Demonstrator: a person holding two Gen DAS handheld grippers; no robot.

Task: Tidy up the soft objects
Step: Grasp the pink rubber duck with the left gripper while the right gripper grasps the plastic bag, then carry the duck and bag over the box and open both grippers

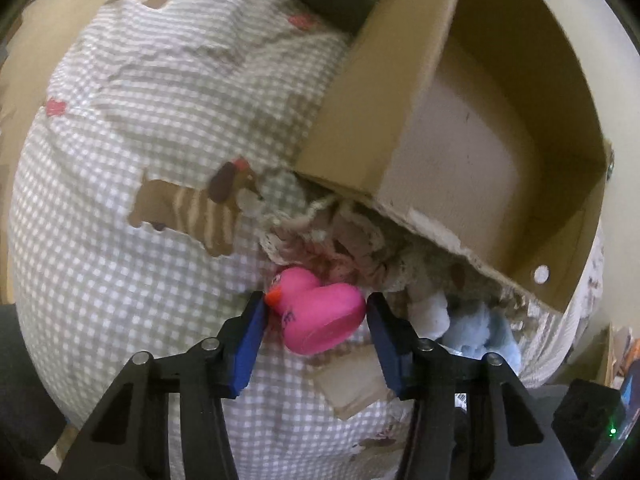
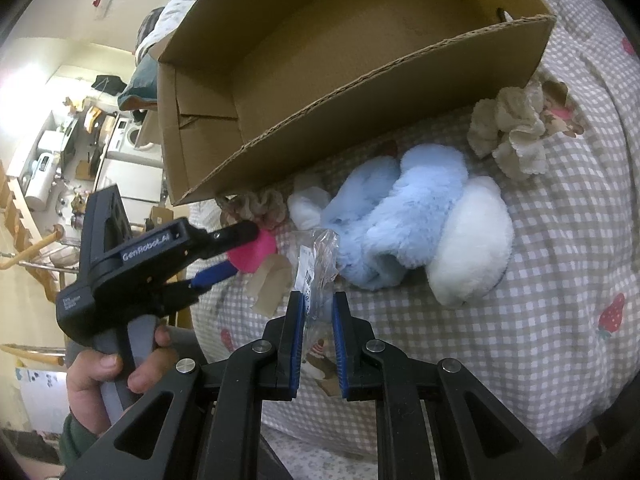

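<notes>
A: What is the left gripper (image 1: pixel 315 312) doing?

B: Its blue pads sit on either side of the pink rubber duck (image 1: pixel 316 314); one touches the beak end, the other the tail end. I judge it is gripping the duck, or just about to, so as to lift it.

A: And the duck itself?

B: It lies on its side on the checked quilt (image 1: pixel 120 288), right between those pads and just in front of the cardboard box (image 1: pixel 372 112).

A: Why is the box there?

B: It stands open and looks empty, close behind the toys, so I take it as the place they go.

A: The right gripper (image 2: pixel 318 308)?

B: Jaws narrow, a crinkled clear plastic wrapper (image 2: pixel 320 256) between them; whether the pads actually pinch it I cannot tell.

A: What lies beyond?

B: A blue and white plush toy (image 2: pixel 408 224) just past the wrapper, then beige frilly scrunchies (image 2: pixel 510 132) by the box wall. A person's hand (image 2: pixel 108 372) holds the left gripper's handle.
</notes>
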